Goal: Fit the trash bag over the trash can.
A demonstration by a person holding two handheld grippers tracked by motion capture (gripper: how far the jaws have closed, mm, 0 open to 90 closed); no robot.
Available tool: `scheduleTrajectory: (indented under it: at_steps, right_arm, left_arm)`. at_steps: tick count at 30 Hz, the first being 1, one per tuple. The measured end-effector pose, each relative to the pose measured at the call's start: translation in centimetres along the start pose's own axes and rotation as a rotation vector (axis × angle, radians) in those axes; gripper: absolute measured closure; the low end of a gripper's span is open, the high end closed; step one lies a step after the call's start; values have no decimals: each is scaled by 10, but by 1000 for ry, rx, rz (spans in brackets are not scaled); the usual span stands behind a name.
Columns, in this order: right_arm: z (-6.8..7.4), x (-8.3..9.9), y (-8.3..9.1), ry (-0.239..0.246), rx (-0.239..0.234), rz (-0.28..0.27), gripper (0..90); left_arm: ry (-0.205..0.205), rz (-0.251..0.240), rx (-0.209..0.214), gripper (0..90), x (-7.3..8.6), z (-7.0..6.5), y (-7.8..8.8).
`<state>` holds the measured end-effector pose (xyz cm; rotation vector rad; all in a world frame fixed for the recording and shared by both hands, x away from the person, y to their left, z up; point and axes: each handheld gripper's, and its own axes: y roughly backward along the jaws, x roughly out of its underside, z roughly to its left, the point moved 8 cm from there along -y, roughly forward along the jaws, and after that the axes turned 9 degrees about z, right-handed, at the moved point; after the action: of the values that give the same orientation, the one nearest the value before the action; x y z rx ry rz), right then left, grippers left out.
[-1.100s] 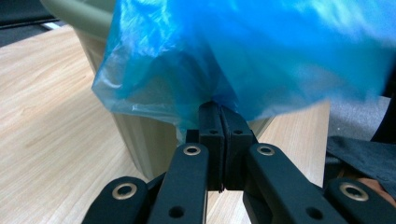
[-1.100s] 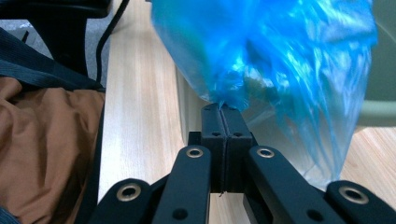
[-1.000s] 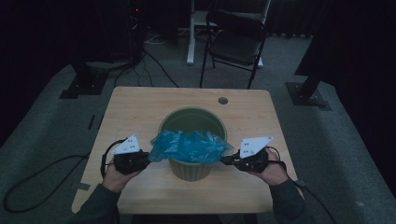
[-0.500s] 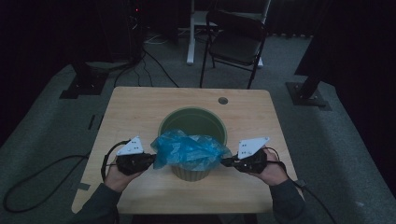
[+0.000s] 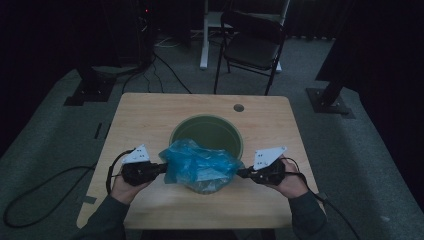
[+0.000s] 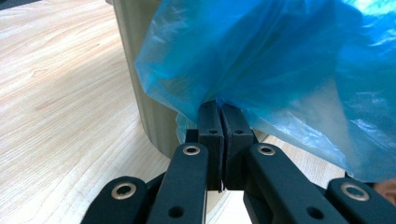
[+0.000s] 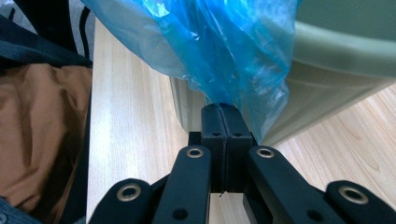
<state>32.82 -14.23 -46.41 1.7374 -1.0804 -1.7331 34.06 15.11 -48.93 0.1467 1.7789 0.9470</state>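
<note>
A pale green bin (image 5: 207,131) stands upright near the middle of the wooden table (image 5: 150,112) and serves as the landmark here. A blue plastic bag (image 5: 200,165) hangs crumpled over the bin's near rim, covering the near part of its mouth and drooping down the outside of its near wall. The left tool (image 5: 159,169) is just beside the bin on its left, jaws pinched tight on the bag's left edge; in the left gripper view the film bunches out from between the closed pads (image 6: 209,122) with the bin's wall right behind. The right tool (image 5: 241,173) sits just beside the bin on its right, clamped the same way on the bag's right edge, and the right gripper view shows the film rising from its closed pads (image 7: 233,122) across the bin's rim. Beyond the bin, a small round cable hole (image 5: 238,107) sits near the table's far edge. Farther back on the floor stands a dark folding chair (image 5: 252,45), well apart from the bin, with cables (image 5: 165,67) lying on the carpet to the bin's far left.
</note>
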Motion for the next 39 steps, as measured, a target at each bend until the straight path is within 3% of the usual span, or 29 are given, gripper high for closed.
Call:
scheduleTrajectory:
  at_steps: [10, 18, 26, 28, 39]
  right_arm:
    - [1, 3, -1, 10, 0, 23, 900]
    - [6, -7, 0, 32, -7, -2, 900]
    - [2, 3, 3, 15, -2, 29, 900]
    - [3, 2, 9, 10, -9, -12, 821]
    - [8, -8, 42, 10, -13, -151, 751]
  left_arm:
    - [0, 7, 7, 887, 2, 0, 0]
    - [48, 27, -1, 891, 8, 9, 0]
    - [40, 24, -14, 885, 9, 7, 4]
    - [39, 12, -16, 880, 9, 8, 6]
    - [37, 7, -20, 858, 7, 7, 6]
